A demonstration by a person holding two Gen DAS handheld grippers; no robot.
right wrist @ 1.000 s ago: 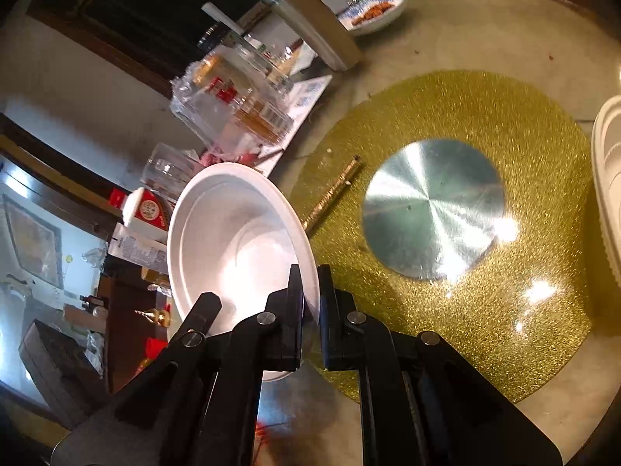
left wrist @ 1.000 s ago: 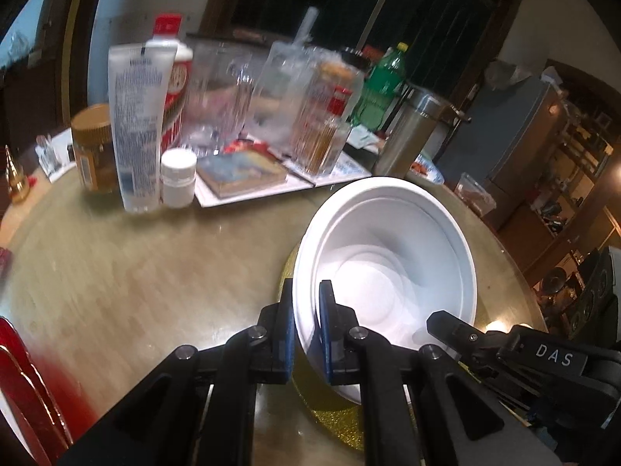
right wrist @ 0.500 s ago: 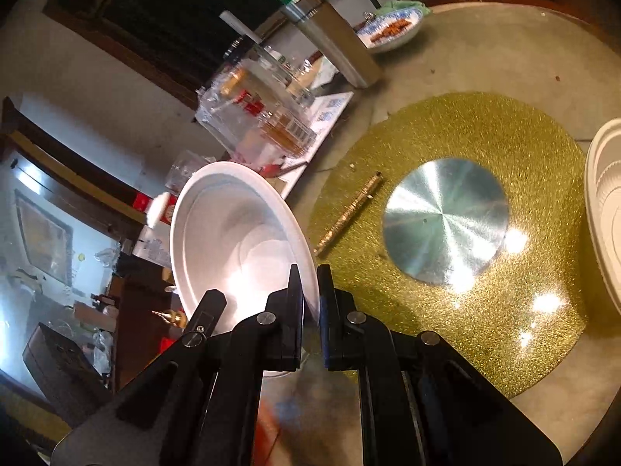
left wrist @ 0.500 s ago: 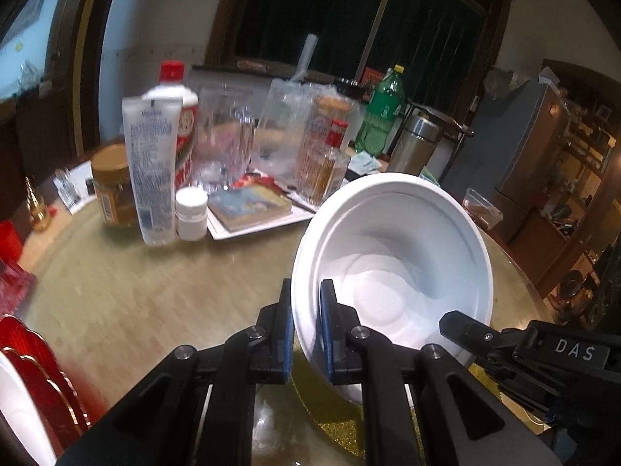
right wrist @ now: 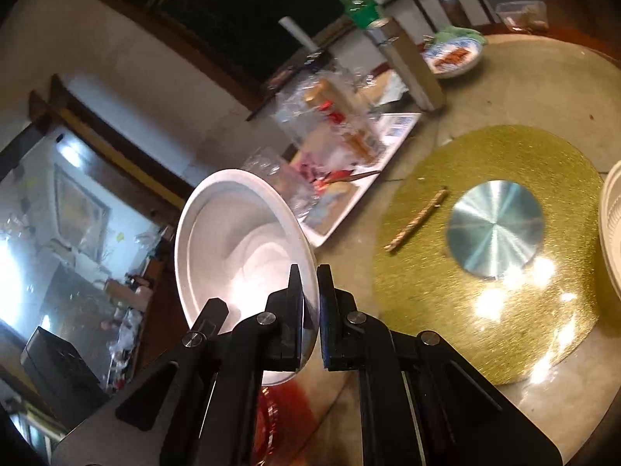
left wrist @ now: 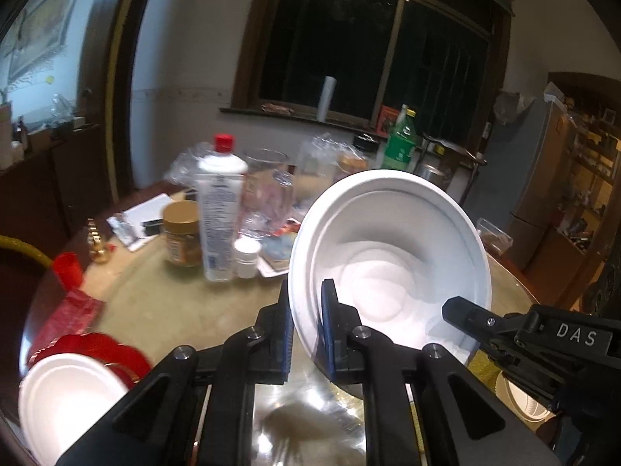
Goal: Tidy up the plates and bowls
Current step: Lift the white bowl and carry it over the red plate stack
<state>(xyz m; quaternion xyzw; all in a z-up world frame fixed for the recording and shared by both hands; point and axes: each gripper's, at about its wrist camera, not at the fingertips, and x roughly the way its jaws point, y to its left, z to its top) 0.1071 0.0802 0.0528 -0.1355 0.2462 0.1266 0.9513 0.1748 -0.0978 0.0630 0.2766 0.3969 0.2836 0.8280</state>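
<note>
Your left tool (left wrist: 305,312) and right tool (right wrist: 310,296) each clamp the rim of one white bowl (left wrist: 392,268), held tilted above the surface (left wrist: 163,306), beside the gold mat (right wrist: 504,330).

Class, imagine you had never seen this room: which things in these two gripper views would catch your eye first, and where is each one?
First comes the big white bowl, tilted above the table with its rim pinched by both the left gripper and the right gripper. Next, the glittery gold mat with a shiny silver disc at its centre, right of the bowl in the right view. Last, a smaller white bowl on something red at the left view's lower left.
</note>
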